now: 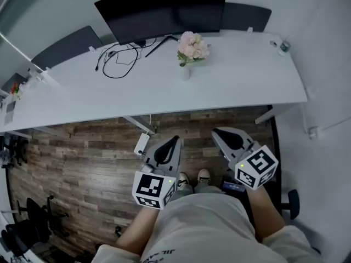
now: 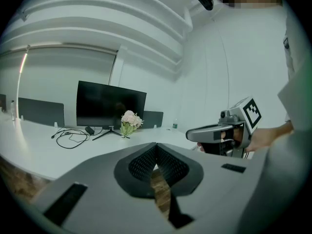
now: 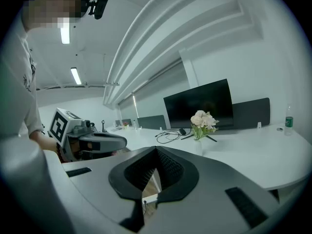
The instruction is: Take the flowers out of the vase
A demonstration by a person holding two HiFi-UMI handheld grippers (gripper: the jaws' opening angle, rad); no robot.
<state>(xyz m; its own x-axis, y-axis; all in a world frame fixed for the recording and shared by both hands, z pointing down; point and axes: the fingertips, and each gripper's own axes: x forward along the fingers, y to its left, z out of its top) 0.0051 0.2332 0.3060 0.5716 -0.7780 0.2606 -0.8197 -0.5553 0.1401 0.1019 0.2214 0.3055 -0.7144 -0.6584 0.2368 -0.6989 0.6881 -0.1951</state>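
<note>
- While pink flowers [image 1: 192,46] stand upright in their small white vase [image 1: 186,72], we see them at the middle of a long white desk [image 1: 236,86].
- Behind the bouquet sits a dark monitor [image 1: 164,7]; a black cable [image 1: 118,59] loops to its left, and a bottle [image 1: 283,46] stands near the desk's right end.
- Our left gripper [image 1: 174,141] and right gripper [image 1: 218,132] hang over the wood floor [image 1: 82,158], well apart from the vase, each with jaws pressed together on nothing.
</note>
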